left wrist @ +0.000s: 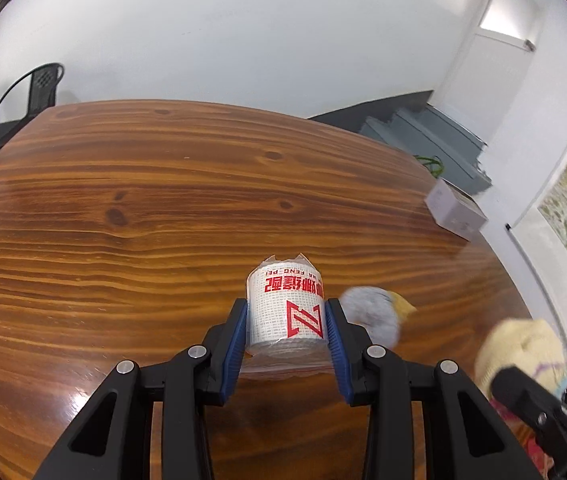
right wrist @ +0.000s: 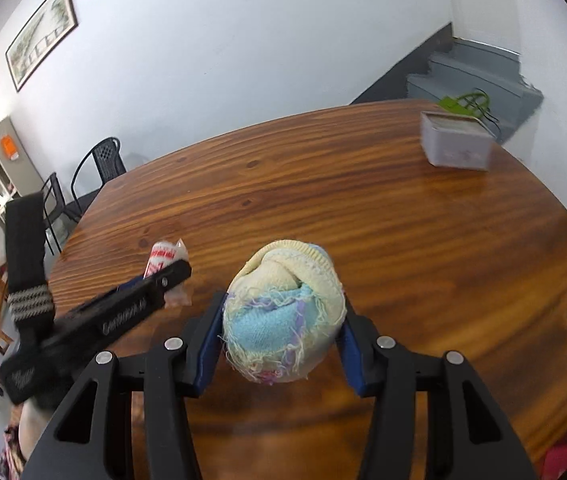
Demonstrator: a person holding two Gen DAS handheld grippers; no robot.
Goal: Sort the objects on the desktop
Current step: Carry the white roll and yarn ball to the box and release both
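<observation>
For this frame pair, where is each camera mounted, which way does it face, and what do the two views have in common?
Left wrist: on the left gripper, looking along its blue-padded fingers, shut on a wrapped gauze roll, across the wooden table; the right gripper shows at lower right.
Right wrist: on the right gripper, shut on a balled sock; the left gripper shows at left.
Shared: table, gauze roll, sock, grey box, stairs.

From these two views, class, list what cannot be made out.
- Left wrist: a grey and yellow thing beside the roll is motion-blurred and partly behind the left gripper.
- Right wrist: the roll's far side is hidden by that gripper.
- Both: print on the box is too small.
- Sock ball underside hidden in the right gripper.
</observation>
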